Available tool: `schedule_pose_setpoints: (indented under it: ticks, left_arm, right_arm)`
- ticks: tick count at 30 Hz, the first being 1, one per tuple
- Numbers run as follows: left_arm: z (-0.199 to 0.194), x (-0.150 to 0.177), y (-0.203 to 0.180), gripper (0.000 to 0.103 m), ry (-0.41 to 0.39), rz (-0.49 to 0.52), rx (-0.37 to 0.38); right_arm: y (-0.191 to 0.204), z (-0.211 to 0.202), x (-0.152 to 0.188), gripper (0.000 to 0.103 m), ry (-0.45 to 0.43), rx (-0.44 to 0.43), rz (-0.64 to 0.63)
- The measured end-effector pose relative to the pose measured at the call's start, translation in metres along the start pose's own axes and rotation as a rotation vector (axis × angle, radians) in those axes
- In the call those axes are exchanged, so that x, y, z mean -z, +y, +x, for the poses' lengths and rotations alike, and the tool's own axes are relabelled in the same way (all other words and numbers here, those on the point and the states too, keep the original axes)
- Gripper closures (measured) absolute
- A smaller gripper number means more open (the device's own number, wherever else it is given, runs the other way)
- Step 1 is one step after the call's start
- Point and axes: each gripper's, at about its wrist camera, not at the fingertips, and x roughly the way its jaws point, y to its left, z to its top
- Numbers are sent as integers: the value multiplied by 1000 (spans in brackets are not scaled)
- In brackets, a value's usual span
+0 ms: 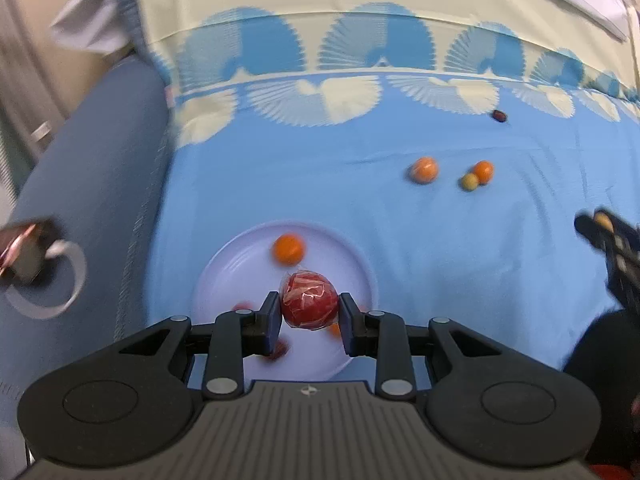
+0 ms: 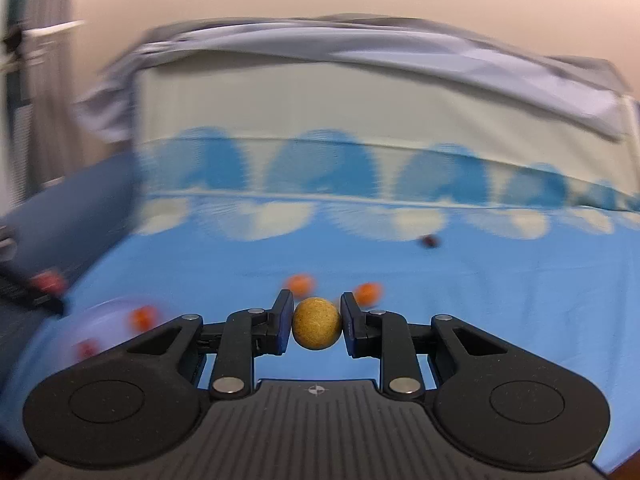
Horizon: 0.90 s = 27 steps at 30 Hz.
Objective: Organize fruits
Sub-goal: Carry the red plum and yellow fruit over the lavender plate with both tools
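The left claw (image 1: 309,312) is gripping a red fruit wrapped in clear film (image 1: 309,300), with both pads pressing against its sides. The wrapped fruit is hanging above a pale round plate (image 1: 224,276) that is lying on a blue cloth (image 1: 280,184) printed with cream and blue fan shapes. An orange fruit (image 1: 289,249) is sitting on the far part of the plate. Small red and orange pieces are showing on the plate behind the claw fingers; these are blurred and partly hidden, so their kind cannot be told.

Farther out on the cloth, a second orange fruit (image 1: 424,169) is lying alone. Near it to the right, a third orange fruit (image 1: 483,171) is touching a small yellow-green fruit (image 1: 469,182). A small dark fruit (image 1: 499,116) is lying well apart, close to the fan border.

The right claw (image 2: 316,322) is clamping a speckled yellow round fruit (image 2: 316,323) between its two pads, above the cloth. In the left wrist view, the right claw (image 1: 600,224) is showing at the right edge, blurred. The right wrist view is motion-blurred throughout.
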Motion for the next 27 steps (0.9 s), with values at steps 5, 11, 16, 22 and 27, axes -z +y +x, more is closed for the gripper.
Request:
schedule_pose_setpoints:
  ticks: [5, 11, 16, 22, 27]
  left_arm:
    - [-32, 40, 36, 70, -15, -57, -36]
    - [-59, 74, 58, 70, -41, -111, -51]
    - [-70, 90, 65, 70, -53, -133, -43]
    - [-74, 96, 73, 70, -55, -156, -43]
    - [-74, 98, 78, 70, -57, -166, -39]
  right_arm:
    - [48, -42, 5, 76, 57, -158, -42]
    - [94, -65, 0, 76, 52, -221, -177]
    - [111, -75, 1, 76, 66, -215, -212]
    - [122, -81, 3, 76, 68, -209, -250]
    - [127, -79, 2, 76, 75, -209, -273]
